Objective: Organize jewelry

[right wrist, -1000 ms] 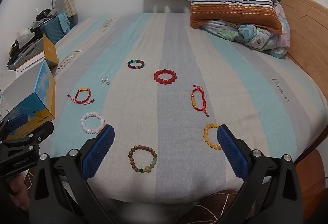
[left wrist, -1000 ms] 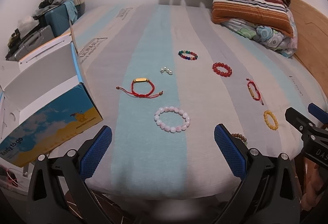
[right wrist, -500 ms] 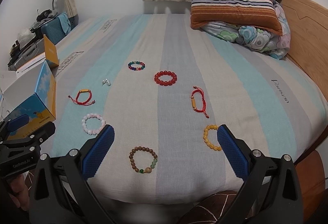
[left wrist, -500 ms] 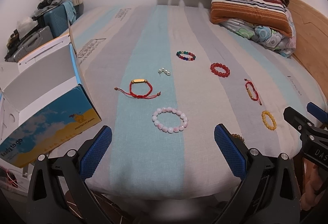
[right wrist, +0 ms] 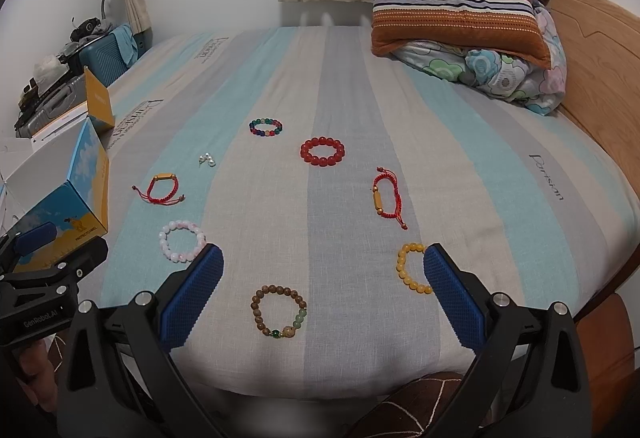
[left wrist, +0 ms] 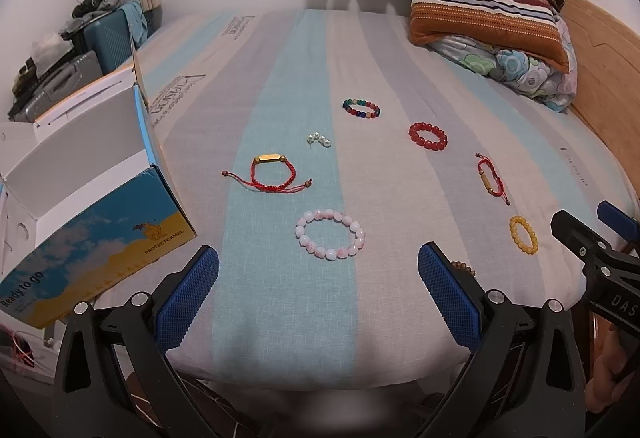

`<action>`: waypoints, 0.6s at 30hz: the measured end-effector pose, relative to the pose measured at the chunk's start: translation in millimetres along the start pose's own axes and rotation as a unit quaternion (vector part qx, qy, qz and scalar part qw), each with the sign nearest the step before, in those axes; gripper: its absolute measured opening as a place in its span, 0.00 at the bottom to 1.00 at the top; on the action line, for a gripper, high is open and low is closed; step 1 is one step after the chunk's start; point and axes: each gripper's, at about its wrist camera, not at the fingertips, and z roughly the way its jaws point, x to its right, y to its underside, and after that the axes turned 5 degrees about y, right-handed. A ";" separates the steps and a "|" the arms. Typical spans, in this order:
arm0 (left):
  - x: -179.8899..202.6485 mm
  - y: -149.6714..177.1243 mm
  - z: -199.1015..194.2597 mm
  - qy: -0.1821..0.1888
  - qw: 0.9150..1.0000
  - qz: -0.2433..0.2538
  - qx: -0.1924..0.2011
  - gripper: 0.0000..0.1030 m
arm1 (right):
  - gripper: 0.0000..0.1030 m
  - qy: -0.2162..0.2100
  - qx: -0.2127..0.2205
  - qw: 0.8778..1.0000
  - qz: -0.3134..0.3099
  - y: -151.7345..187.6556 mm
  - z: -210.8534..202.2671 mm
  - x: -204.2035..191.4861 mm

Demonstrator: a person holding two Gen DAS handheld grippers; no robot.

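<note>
both grippers hung wide apart, empty. the pink bead bracelet lay just ahead of the left gripper; best to straddle one side, pinch gently, lift clear.

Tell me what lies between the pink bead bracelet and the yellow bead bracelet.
In the right wrist view, the brown wooden bead bracelet lies between the pink bead bracelet and the yellow bead bracelet, a little nearer the camera; otherwise only bare striped bedsheet.
</note>
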 end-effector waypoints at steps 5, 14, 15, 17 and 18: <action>0.4 0.7 2.8 -0.002 1.000 0.000 -0.002 0.95 | 0.93 0.001 -0.001 1.000 0.002 0.8 1.5 1.4; -2.2 -1.5 13.2 0.017 1.000 0.010 0.009 0.95 | 0.93 0.008 -0.004 1.000 0.001 -3.4 11.4 10.2; -2.7 -2.5 14.8 0.016 1.000 0.012 0.009 0.95 | 0.93 0.007 -0.004 1.000 -0.002 -4.0 13.1 10.9; -3.5 -4.6 19.6 0.012 1.000 0.017 0.008 0.95 | 0.93 0.006 -0.003 1.000 -0.013 -5.8 17.4 11.9; -4.2 -5.5 22.8 0.010 1.000 0.018 0.007 0.95 | 0.93 0.002 -0.002 1.000 -0.019 -7.1 19.8 13.0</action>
